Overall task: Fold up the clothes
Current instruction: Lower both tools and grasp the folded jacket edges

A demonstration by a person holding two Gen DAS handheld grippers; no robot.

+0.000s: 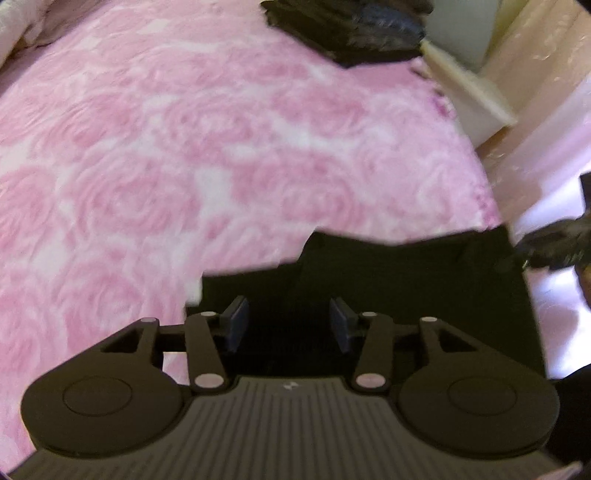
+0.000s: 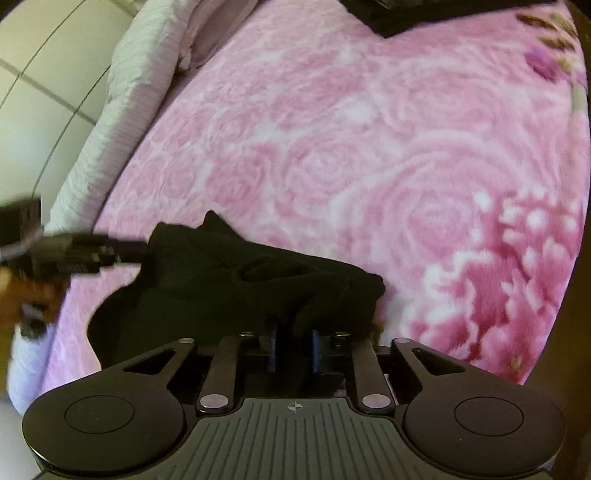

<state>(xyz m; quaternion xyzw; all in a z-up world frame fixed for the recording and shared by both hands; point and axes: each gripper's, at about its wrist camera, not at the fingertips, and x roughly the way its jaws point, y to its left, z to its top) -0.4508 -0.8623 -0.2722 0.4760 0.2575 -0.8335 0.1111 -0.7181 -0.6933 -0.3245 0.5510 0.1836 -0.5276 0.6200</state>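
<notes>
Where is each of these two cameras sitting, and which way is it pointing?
Left wrist view: rides on the left gripper, looking down its fingers at a black garment on the pink rose blanket; the right gripper shows at the edge.
Right wrist view: rides on the right gripper, jaws narrow around black cloth; the left gripper shows.
Shared: garment, blanket, folded dark pile.

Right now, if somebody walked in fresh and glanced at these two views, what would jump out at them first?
The pink rose-patterned blanket fills nearly everything. Against it, the black garment lies crumpled at the near edge, with the right gripper closed on a fold of it and the left gripper over its other end, jaws apart. A dark folded stack sits at the far side.
</notes>
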